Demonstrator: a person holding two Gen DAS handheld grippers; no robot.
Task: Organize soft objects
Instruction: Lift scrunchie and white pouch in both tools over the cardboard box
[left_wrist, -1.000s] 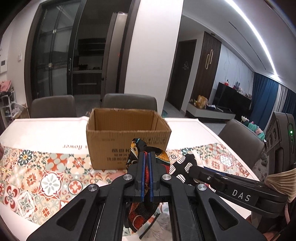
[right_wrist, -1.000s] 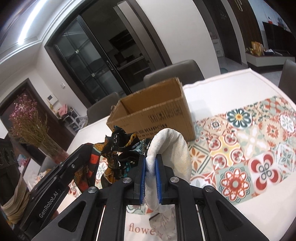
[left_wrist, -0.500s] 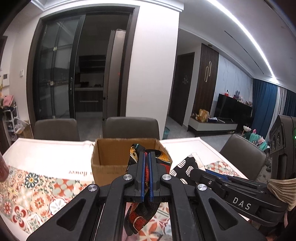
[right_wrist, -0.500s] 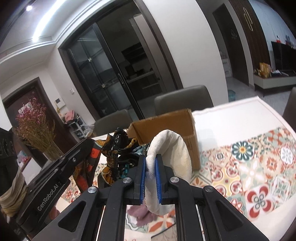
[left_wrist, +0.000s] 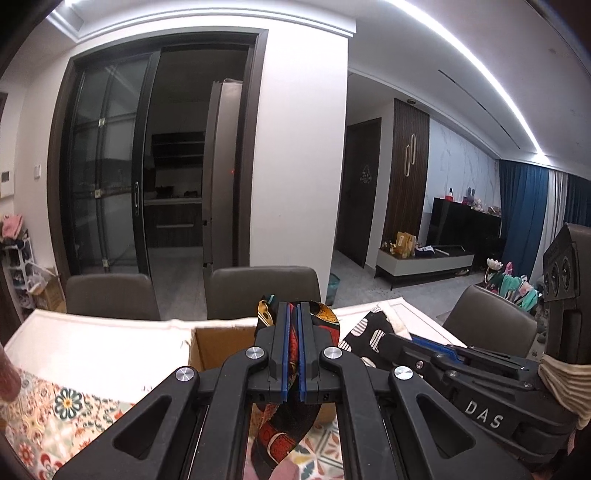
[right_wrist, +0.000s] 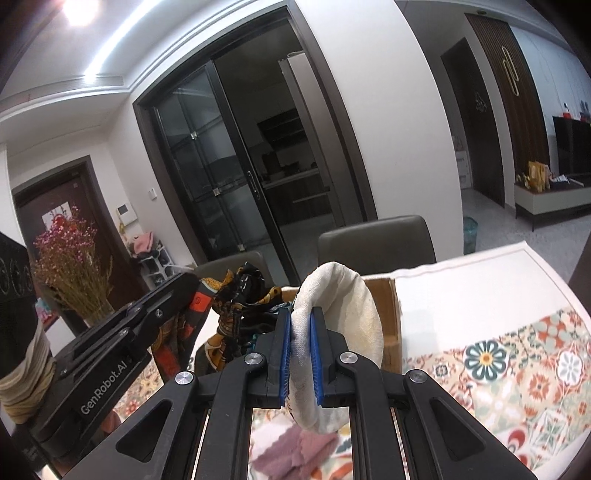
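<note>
My left gripper is shut on a black, red and gold patterned scarf that hangs below the jaws. In the right wrist view the same scarf dangles from the left gripper's fingers. My right gripper is shut on a cream white cloth, whose black-and-white spotted side shows in the left wrist view. An open cardboard box stands on the table just beyond and below both grippers; the box is mostly hidden behind the cloths.
The table carries a white and floral-tile cloth. A mauve cloth lies on it under the right gripper. Grey chairs stand behind the table, dried flowers at the left.
Both grippers have risen with their cloths, so the box has sunk low in both views and more of the room shows. Both grips stay the same.
</note>
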